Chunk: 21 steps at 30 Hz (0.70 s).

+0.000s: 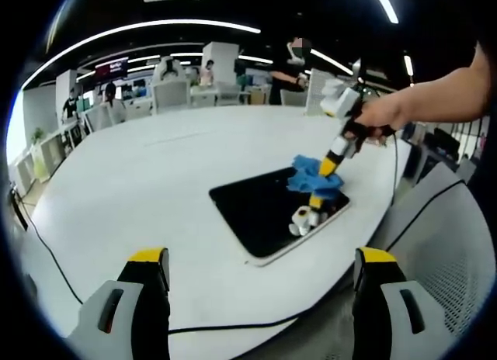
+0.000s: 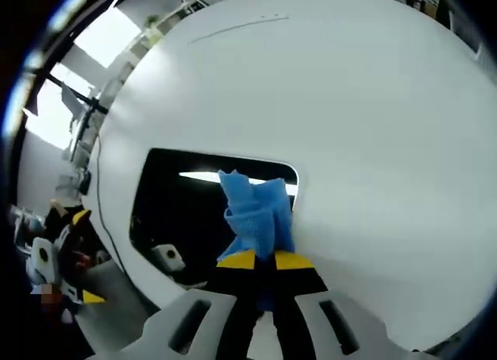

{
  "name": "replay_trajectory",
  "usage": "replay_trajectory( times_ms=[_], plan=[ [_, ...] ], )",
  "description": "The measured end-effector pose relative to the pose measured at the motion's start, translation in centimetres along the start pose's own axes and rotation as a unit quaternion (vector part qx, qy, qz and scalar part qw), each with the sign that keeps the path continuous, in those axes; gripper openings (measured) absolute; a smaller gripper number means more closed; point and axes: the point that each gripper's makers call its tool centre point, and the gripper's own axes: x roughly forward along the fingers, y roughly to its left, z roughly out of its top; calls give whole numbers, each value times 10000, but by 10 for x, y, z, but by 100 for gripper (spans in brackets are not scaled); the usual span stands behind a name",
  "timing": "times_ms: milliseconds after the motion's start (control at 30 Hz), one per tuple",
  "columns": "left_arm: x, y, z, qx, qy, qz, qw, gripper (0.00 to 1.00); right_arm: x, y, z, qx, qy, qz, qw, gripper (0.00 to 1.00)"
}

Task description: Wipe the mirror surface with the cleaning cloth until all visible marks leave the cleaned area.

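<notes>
An open-plan office with strip lights (image 1: 194, 25) overhead and desks along the far wall frames a broad white table (image 1: 140, 181), its surface bare apart from a thin black cable (image 1: 46, 247) trailing along the near left edge. On the right half of the table, close to its near edge, lies the mirror (image 1: 260, 212), a flat dark rectangle with rounded corners and a pale rim, reflecting a ceiling light in the right gripper view. A person's hand (image 1: 380, 112) reaches in from the right holding the right gripper (image 1: 320, 191), whose jaws are closed on a blue cleaning cloth (image 2: 256, 212) and press it down at the mirror's far right corner, the cloth bunched and overlapping the rim there. The left gripper (image 1: 260, 282) waits near the table's close edge, well apart from the mirror, jaws spread wide and holding nothing. The cloth looks soft and light, likely to fold and slip unless pinched deep in its bunched middle, as it is. The mirror is probably stiff, slick and breakable, and may slide on the smooth table under a hard stroke. No marks can be made out on the dark glass at this size, so progress is hard to judge.
</notes>
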Motion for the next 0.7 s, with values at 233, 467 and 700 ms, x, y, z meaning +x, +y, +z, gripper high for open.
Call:
replay_trajectory(
  times_ms=[233, 467, 700],
  plan=[
    [0, 0, 1, -13, -13, 13, 10000, 99, -3, -9, -3, 10, 0, -71, 10000, 1],
    [0, 0, 1, -6, -7, 10, 10000, 99, -1, -8, -3, 22, -19, -115, 9999, 1],
    [0, 0, 1, -5, -23, 4, 10000, 99, -1, -8, -3, 77, -75, -113, 9999, 1]
  ],
)
